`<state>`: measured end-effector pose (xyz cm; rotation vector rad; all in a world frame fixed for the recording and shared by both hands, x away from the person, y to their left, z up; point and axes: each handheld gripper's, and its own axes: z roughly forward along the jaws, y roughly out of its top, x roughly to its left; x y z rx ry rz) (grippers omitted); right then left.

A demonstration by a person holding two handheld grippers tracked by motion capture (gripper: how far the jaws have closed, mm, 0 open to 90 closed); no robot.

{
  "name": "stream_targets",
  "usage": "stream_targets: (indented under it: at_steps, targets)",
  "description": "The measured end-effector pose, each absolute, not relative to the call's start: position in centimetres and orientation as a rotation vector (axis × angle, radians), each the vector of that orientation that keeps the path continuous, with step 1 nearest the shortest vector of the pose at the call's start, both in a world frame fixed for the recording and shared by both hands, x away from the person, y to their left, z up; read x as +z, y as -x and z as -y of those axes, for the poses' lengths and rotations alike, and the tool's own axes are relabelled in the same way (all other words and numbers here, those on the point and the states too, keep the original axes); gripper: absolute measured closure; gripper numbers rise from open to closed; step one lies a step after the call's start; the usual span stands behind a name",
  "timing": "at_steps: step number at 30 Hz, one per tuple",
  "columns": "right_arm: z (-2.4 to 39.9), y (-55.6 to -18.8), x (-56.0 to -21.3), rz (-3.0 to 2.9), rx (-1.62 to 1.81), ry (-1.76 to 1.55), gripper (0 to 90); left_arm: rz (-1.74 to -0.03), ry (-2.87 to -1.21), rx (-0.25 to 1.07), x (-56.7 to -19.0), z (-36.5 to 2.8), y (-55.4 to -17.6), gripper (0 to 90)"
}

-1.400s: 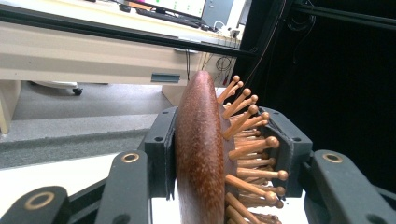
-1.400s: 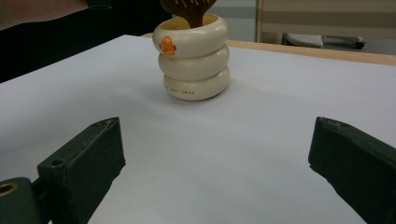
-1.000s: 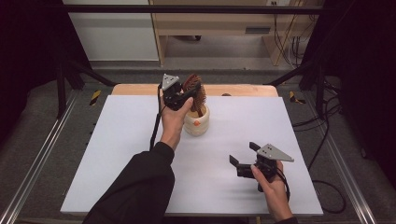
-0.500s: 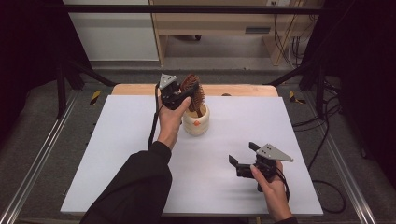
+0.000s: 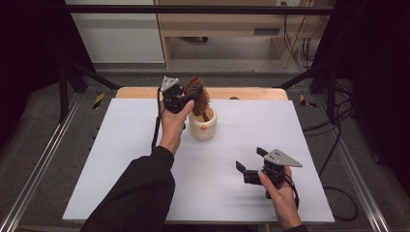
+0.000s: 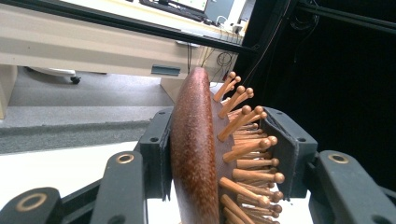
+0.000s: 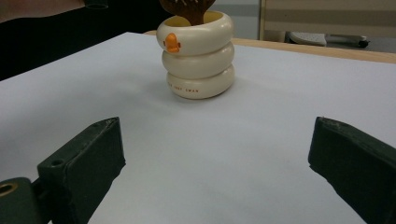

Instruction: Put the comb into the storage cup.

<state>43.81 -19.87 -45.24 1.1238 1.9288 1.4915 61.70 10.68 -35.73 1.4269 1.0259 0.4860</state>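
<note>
Left tool (image 5: 189, 96) slightly shifted; hairbrush (image 6: 196, 154) between jaws

Even overhead light brightens the white rectangular tabletop (image 5: 121, 159), while the surroundings from nine to three o'clock stay dark. Shadows are faint. The black near jaws blur in both gripper views.
</note>
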Motion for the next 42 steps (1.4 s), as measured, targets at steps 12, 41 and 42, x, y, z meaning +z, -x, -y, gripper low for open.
stream_targets:
  at_steps: [12,41,42]
  targets:
    - [19.8,-43.8,-45.3,-1.935,1.491,-1.121,4.0,-1.026,-1.428,0.48,-35.8,-11.0,-61.7,47.5]
    - [19.6,-43.9,-45.4,-1.94,1.487,-1.117,3.9,-1.048,-1.423,0.461,-36.5,-12.4,-61.9,45.7]
    - [19.6,-43.9,-45.4,-1.939,1.489,-1.117,3.9,-1.048,-1.422,0.458,-36.5,-12.4,-61.9,45.6]
